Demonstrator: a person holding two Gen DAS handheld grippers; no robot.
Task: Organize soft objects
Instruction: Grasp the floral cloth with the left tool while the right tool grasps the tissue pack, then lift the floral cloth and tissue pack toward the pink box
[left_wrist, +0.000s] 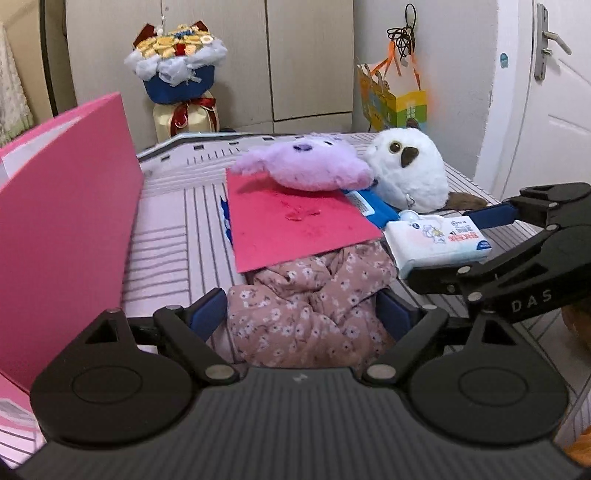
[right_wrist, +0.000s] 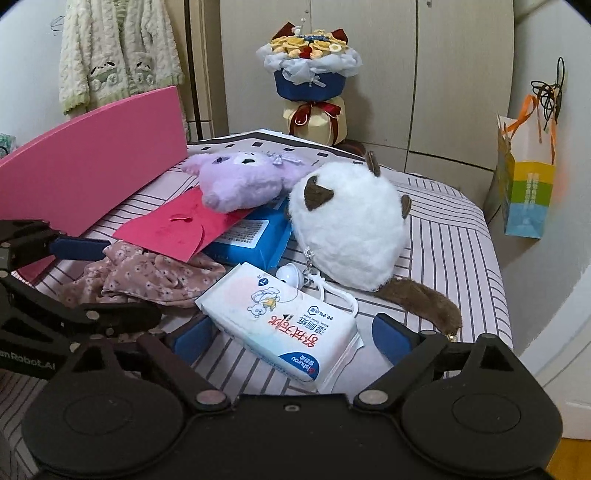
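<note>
A crumpled pink floral cloth (left_wrist: 306, 306) (right_wrist: 147, 277) lies on the striped bed (left_wrist: 166, 240) (right_wrist: 447, 229). My left gripper (left_wrist: 301, 312) (right_wrist: 103, 282) is open, with the cloth between its blue pads. A white wet-wipes pack (right_wrist: 280, 325) (left_wrist: 436, 240) lies between the pads of my right gripper (right_wrist: 291, 338) (left_wrist: 463, 247), which is open too. Behind them a purple plush (left_wrist: 306, 166) (right_wrist: 240, 177) rests on a red envelope (left_wrist: 291, 225) (right_wrist: 173, 229). A white plush with a brown tail (left_wrist: 406, 170) (right_wrist: 343, 229) sits to its right.
A blue pack (right_wrist: 251, 236) (left_wrist: 373, 208) lies under the envelope. A pink board (left_wrist: 66, 221) (right_wrist: 92, 162) stands along the bed's left side. A bouquet (left_wrist: 177, 70) (right_wrist: 310, 74) stands behind the bed, a gift bag (left_wrist: 395, 99) (right_wrist: 528, 184) at the right wall, near a white door (left_wrist: 554, 110).
</note>
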